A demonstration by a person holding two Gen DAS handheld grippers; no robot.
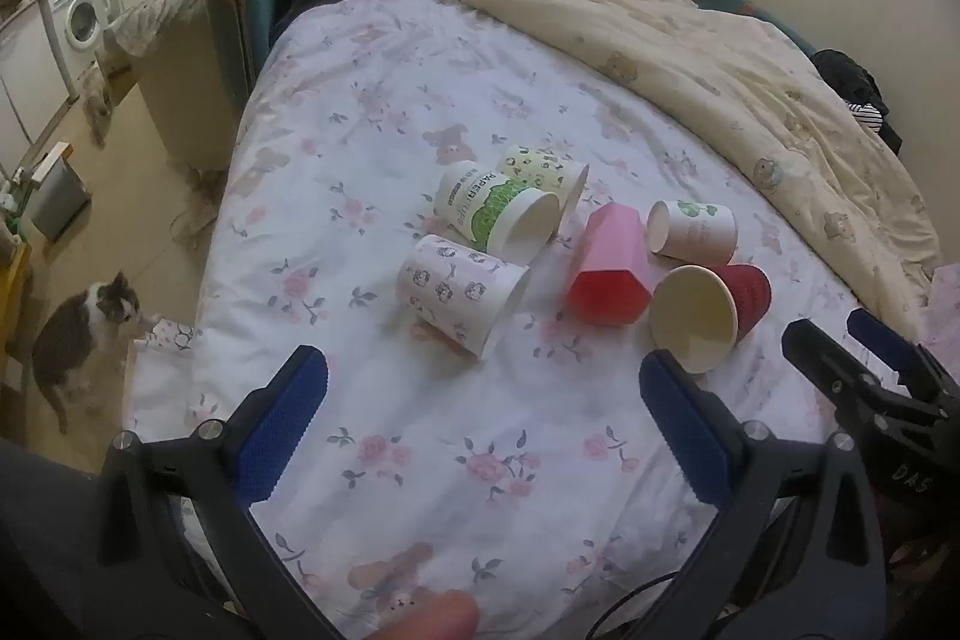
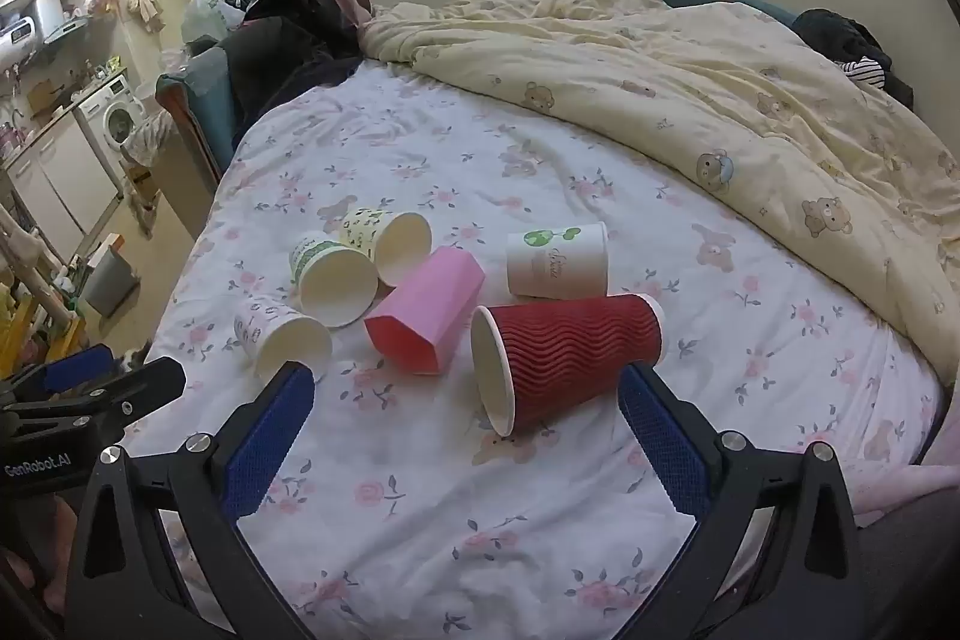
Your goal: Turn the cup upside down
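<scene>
I have both grippers hanging over the near edge of the bed (image 1: 372, 111), above the flowered sheet (image 2: 420, 496). The left gripper (image 1: 480, 376) has its blue fingers spread wide apart with nothing between them. The right gripper (image 2: 468, 394) is spread just as wide and holds nothing either, though the red ribbed cup (image 2: 570, 358) lies on its side right ahead of it, mouth toward my left, its far end close to the right finger.

Six cups lie tipped over in a loose cluster on the sheet. Just behind the red one, a pink faceted cup (image 2: 429, 310) lies on its side with its open end toward me. A white cup with a green sprout (image 2: 558, 259) lies beyond that, to the right. To the left, three more lie with their mouths toward me: a white cup with small dark prints (image 1: 459, 292), a green-and-white paper cup (image 1: 498, 214), and a yellowish patterned cup (image 1: 549, 175) touching it from behind.

A cream quilt (image 2: 720, 99) is bunched along the far side. A cat (image 1: 84, 322) sits on the floor at left.
</scene>
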